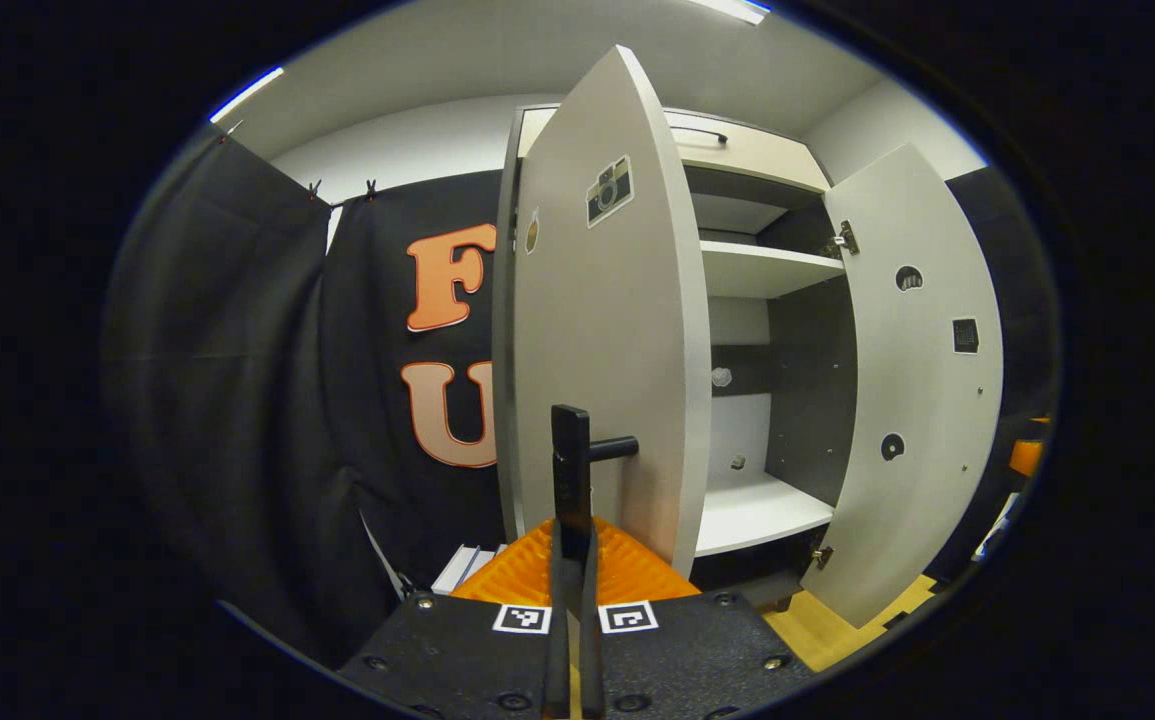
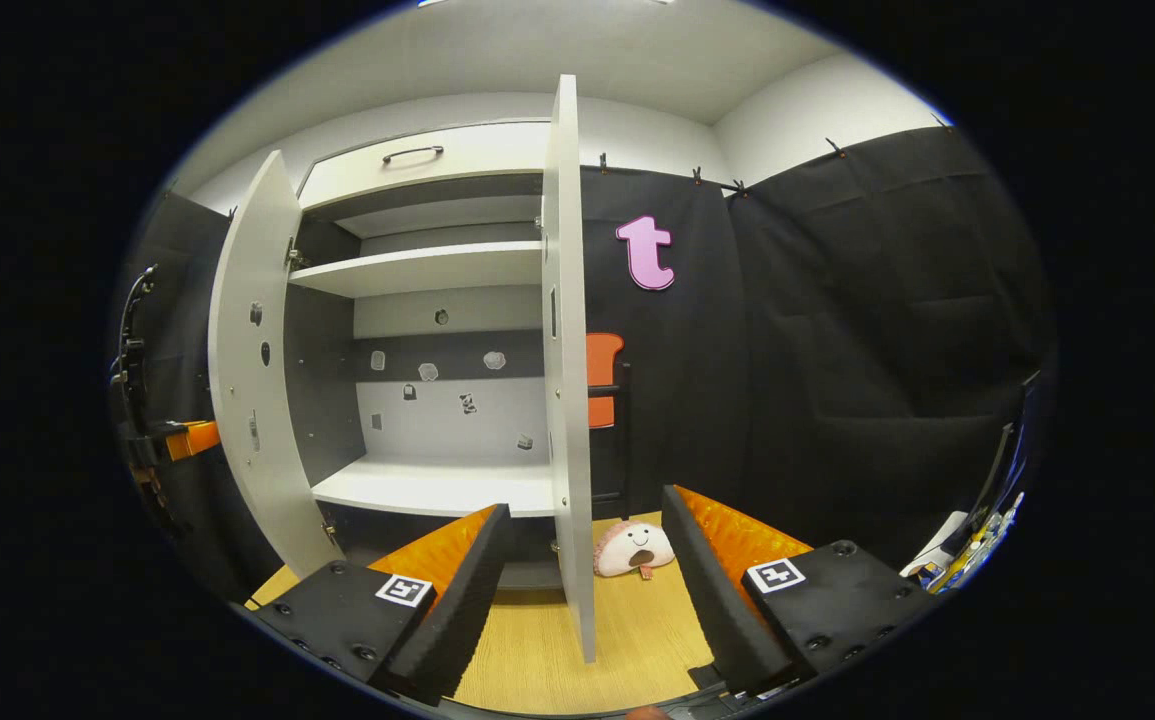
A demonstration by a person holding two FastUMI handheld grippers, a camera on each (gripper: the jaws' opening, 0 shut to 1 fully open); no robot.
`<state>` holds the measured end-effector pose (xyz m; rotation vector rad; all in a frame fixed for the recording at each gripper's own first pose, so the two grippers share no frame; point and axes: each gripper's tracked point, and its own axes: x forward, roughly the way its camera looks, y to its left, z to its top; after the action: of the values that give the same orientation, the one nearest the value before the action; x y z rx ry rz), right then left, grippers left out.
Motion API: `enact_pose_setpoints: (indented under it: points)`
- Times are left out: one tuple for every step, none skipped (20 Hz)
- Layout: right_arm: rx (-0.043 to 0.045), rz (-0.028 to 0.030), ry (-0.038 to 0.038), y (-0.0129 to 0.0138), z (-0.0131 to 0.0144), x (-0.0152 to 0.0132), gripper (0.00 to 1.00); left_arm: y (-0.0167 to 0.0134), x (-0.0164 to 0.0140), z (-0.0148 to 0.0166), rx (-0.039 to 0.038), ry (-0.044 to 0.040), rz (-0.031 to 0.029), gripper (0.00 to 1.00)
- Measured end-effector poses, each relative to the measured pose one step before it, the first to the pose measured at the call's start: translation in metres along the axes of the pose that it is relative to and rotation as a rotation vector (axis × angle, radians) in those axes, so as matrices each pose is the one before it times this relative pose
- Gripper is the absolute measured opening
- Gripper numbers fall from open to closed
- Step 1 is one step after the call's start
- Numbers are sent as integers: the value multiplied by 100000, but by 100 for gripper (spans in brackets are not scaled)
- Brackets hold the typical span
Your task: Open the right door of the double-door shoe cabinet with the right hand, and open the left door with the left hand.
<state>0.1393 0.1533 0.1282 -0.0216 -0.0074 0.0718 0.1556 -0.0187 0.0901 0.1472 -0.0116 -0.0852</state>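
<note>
Straight ahead of both grippers stands the white cabinet (image 2: 437,270), both doors swung out, bare shelves and a dark back strip showing inside. Left gripper (image 1: 572,500) has its jaws pinched onto the black handle (image 1: 587,455) of the left door (image 1: 607,320), which carries a camera sticker. Right gripper (image 2: 577,560) sits with jaws wide, straddling the right door (image 2: 567,380) edge without touching.

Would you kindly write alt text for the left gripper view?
The left gripper, shut on the handle of the left door, holds that door swung open. Beyond it, the right door also stands open, showing bare white shelves.
</note>
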Motion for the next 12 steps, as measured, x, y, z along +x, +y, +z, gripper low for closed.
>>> enact_pose_setpoints:
  points:
    - [87,355,102,132,-76,92,90,362,-262,-49,-603,294,298,3]
    - [86,412,152,226,-107,126,90,318,-198,18,-371,151,126,3]
    - [82,270,126,195,-83,153,90,309,-70,-89,-126,-2,150,3]
    - [60,209,166,84,-25,-16,89,244,-46,-3,198,-37,197,3]
    - [10,286,157,181,-74,41,89,264,-64,-17,217,-50,359,3]
    - [-71,201,211,176,-86,-3,89,302,-75,-8,207,-40,372,3]
    - [-148,-32,92,64,-117,-8,89,263,-20,-8,220,12,295,3]
    - [-200,-87,-58,-10,13,-31,99,322,-78,54,177,33,277,2]
    - [-20,-144,-139,48,112,-70,99,487,-51,-1,43,85,322,2]
    - [162,-146,-185,15,50,50,99,353,9,5,-120,109,235,2]
    - [198,-72,-123,42,56,22,99,368,-51,-48,-438,51,164,2]
    - [94,28,-44,107,69,-41,89,338,-186,0,-738,15,216,2]
